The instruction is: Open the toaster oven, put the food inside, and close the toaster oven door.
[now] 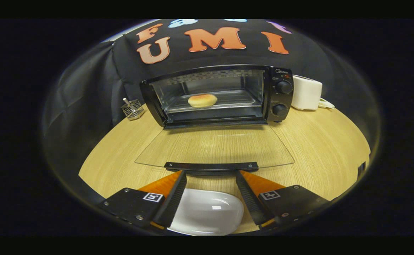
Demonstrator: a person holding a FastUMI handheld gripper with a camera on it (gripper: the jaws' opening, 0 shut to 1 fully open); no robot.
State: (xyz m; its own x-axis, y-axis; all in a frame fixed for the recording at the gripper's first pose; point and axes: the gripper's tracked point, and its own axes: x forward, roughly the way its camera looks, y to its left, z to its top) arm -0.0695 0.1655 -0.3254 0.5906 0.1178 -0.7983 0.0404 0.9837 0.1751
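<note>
The bun (202,100) already sits on the tray inside the toaster oven (217,95), whose glass door (214,147) lies folded flat, and the gripper (211,177) hangs spread and empty just behind the door handle (211,165), seemingly ready to lift it.

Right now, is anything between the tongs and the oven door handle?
Nothing visible. The tongs are open, with the door handle just ahead of their tips and bare table between. The white dish lies between the fingers, behind the tips, not ahead.
</note>
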